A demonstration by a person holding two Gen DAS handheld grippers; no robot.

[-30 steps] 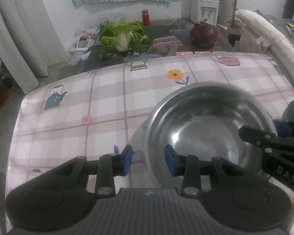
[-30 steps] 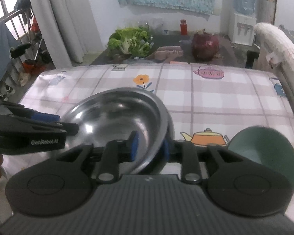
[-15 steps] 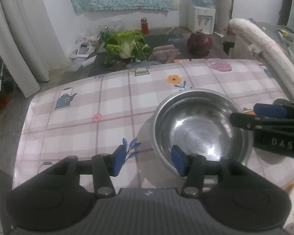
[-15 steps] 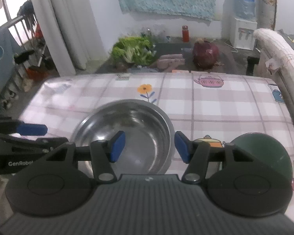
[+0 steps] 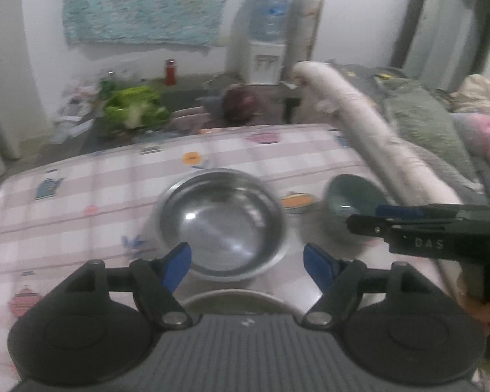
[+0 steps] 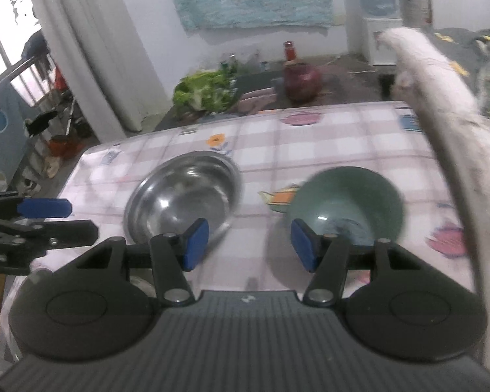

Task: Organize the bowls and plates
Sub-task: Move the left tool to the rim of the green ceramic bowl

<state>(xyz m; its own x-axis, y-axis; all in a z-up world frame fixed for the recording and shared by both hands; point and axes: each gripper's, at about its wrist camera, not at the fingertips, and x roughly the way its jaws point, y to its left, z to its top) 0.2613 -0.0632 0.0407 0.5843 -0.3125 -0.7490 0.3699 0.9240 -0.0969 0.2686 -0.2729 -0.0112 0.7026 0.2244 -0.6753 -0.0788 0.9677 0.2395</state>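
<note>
Steel bowl (image 5: 220, 222) now sits alone on the checked tablecloth (image 5: 81, 196), let go by both tongs: left gripper (image 5: 246, 263) still widening, right gripper (image 6: 246, 245) spread and empty, both backing away. Green bowl (image 6: 346, 202), just beside it, probably comes next.

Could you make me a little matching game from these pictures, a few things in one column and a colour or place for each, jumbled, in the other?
Things:
1. steel bowl
2. small bowl
3. gripper pads
4. leafy greens

Colour or place:
a. blue
b. dark green, on the tablecloth beside the orange teapot print
c. beyond the table's far edge
d. shiny silver, on the tablecloth near the flower print

Pairs: 1-d, 2-b, 3-a, 4-c
</note>
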